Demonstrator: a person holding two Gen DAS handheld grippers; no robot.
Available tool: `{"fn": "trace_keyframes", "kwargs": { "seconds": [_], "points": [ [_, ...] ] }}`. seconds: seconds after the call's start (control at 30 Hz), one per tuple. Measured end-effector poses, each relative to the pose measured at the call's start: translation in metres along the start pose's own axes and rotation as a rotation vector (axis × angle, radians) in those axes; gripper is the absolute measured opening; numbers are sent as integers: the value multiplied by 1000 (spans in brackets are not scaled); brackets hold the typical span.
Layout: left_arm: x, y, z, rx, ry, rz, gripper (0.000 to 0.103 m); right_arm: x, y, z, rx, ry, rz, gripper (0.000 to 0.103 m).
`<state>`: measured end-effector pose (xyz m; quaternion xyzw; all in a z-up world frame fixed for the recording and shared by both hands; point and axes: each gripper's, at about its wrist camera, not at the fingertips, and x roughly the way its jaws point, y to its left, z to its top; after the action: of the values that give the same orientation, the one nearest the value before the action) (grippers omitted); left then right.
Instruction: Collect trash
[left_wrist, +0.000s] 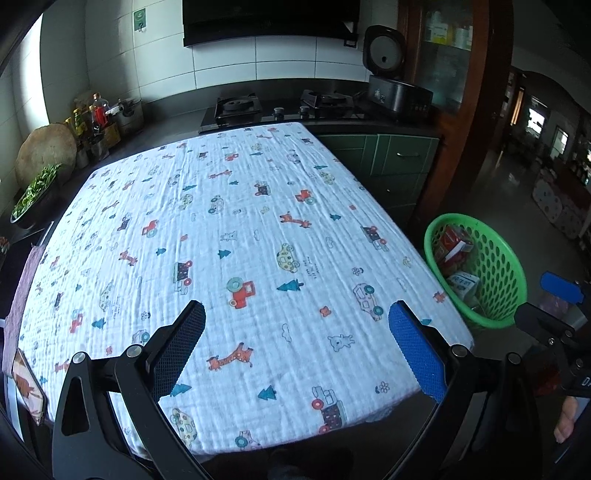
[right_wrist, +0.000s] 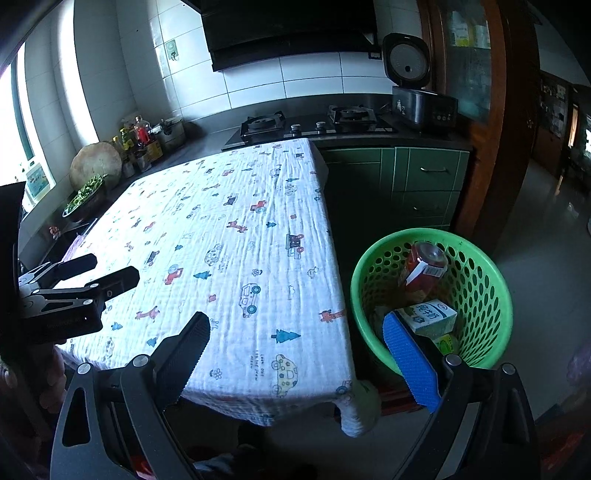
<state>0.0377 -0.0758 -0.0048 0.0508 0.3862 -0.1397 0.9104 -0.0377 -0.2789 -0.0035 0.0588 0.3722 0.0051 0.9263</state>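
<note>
A green perforated basket (right_wrist: 480, 291) stands on the floor right of the table; it also shows in the left wrist view as the basket (left_wrist: 498, 273). Inside lie a red can (right_wrist: 424, 266), a white milk carton (right_wrist: 430, 314) and a red-white box (left_wrist: 452, 243). My right gripper (right_wrist: 295, 332) is open and holds nothing, over the table's near right corner, with its blue finger in front of the basket. My left gripper (left_wrist: 297, 321) is open too, above the near part of the patterned tablecloth (left_wrist: 240, 229). The left gripper (right_wrist: 107, 273) is also seen at the left edge of the right wrist view.
Behind the table runs a dark counter with a gas hob (right_wrist: 310, 125), a rice cooker (right_wrist: 421, 99) with its lid up, bottles (right_wrist: 138, 136) and a bowl of greens (right_wrist: 85, 195). Green cabinets (right_wrist: 424, 184) stand beyond the basket. A phone (left_wrist: 27, 387) lies at the table's left edge.
</note>
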Motion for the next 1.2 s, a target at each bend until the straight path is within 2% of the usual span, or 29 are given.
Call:
{"fn": "trace_keyframes", "kwargs": {
  "seconds": [0.9, 1.2],
  "points": [
    [2, 0, -3, 5, 6, 43, 98, 7, -5, 0, -13, 9, -4, 92],
    [-1, -1, -8, 13, 9, 37, 98, 8, -7, 2, -13, 8, -7, 92]
  ]
}}
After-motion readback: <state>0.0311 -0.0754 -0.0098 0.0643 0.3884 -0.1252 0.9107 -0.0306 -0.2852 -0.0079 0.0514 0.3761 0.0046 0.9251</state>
